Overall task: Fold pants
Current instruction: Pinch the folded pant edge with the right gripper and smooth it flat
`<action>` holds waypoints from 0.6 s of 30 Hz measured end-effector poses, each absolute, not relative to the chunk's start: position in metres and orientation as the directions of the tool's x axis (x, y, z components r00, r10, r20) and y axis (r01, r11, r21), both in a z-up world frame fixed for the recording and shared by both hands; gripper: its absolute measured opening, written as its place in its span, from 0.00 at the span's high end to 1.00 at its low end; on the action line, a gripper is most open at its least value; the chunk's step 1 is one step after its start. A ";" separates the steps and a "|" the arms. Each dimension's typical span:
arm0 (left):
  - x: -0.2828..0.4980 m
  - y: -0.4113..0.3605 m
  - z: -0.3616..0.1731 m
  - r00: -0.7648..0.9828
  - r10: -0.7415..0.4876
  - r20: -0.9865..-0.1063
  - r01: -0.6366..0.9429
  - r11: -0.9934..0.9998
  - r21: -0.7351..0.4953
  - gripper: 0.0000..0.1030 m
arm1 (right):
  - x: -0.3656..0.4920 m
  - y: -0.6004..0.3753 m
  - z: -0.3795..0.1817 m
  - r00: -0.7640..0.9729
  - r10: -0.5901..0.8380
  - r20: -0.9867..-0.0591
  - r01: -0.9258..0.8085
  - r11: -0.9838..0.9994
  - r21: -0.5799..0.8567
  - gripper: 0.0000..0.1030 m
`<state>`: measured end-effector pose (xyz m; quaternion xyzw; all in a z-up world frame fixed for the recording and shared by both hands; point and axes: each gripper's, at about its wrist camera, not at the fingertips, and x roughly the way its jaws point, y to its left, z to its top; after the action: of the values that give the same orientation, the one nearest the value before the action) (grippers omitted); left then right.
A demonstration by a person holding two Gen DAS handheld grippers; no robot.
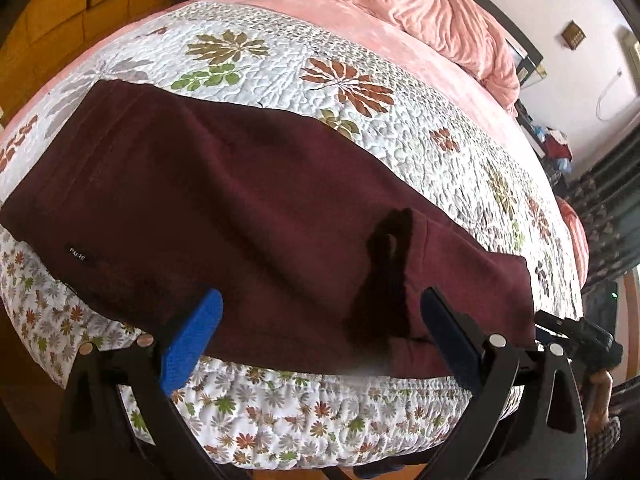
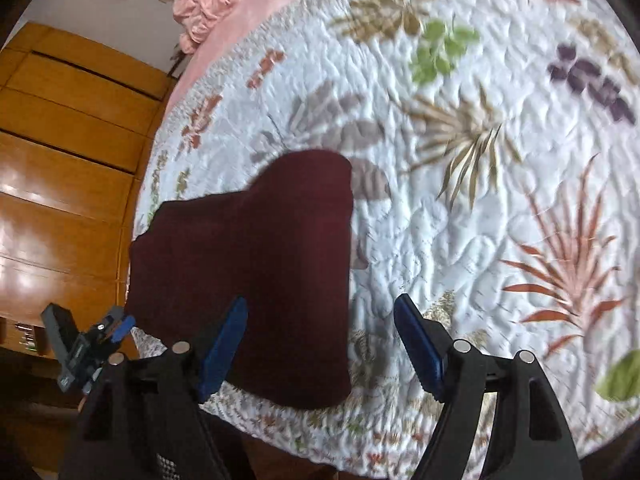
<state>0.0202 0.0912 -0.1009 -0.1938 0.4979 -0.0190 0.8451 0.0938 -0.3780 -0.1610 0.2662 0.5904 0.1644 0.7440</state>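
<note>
From my left wrist view, the maroon pants (image 1: pixel 224 216) lie flat along the near edge of the bed, on the floral quilt (image 1: pixel 360 120), folded lengthwise, with a small dark label near their left end and a black drawstring lying on the cloth toward the right. My left gripper (image 1: pixel 320 328) hangs over the near hem with its jaws apart; the blue pads (image 1: pixel 192 340) sit above the fabric and I see nothing pinched. A crumpled pink blanket (image 1: pixel 420 8) is bunched at the far side of the bed. From my right wrist view, the pants' end shows as a dark block on the quilt, and my right gripper (image 2: pixel 320 344) stands wide apart, empty, its left pad over the cloth. Wooden cabinet panels (image 2: pixel 60 160) fill the left.
</note>
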 end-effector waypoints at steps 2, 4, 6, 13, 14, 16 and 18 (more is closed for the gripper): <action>0.020 0.089 -0.100 0.499 -0.225 -0.837 -0.157 0.926 -0.342 0.04 | 0.099 -0.374 -0.176 0.216 0.596 -0.773 0.078 0.779 0.622 0.26; 0.019 0.088 -0.099 0.498 -0.218 -0.839 -0.157 0.930 -0.334 0.04 | 0.102 -0.372 -0.188 0.201 0.644 -0.738 0.087 0.739 0.668 0.26; 0.019 0.088 -0.098 0.497 -0.213 -0.841 -0.156 0.932 -0.328 0.04 | 0.102 -0.367 -0.193 0.191 0.680 -0.708 0.070 0.709 0.701 0.37; 0.020 0.081 -0.098 0.489 -0.217 -0.845 -0.146 0.935 -0.324 0.04 | 0.093 -0.367 -0.160 0.247 0.677 -0.693 -0.012 0.717 0.697 0.80; 0.020 0.080 -0.098 0.488 -0.219 -0.845 -0.142 0.935 -0.324 0.04 | 0.087 -0.370 -0.144 0.285 0.683 -0.672 -0.040 0.709 0.704 0.81; 0.019 0.078 -0.098 0.493 -0.218 -0.843 -0.135 0.937 -0.321 0.04 | 0.085 -0.369 -0.132 0.319 0.686 -0.654 -0.066 0.704 0.707 0.81; 0.020 0.077 -0.100 0.490 -0.220 -0.844 -0.137 0.936 -0.323 0.04 | 0.081 -0.364 -0.133 0.321 0.625 -0.712 -0.068 0.765 0.640 0.80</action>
<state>0.0202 0.0775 -0.1003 -0.1766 0.5046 -0.0245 0.8448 0.0812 -0.3639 -0.1329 0.2589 0.5375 0.2248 0.7704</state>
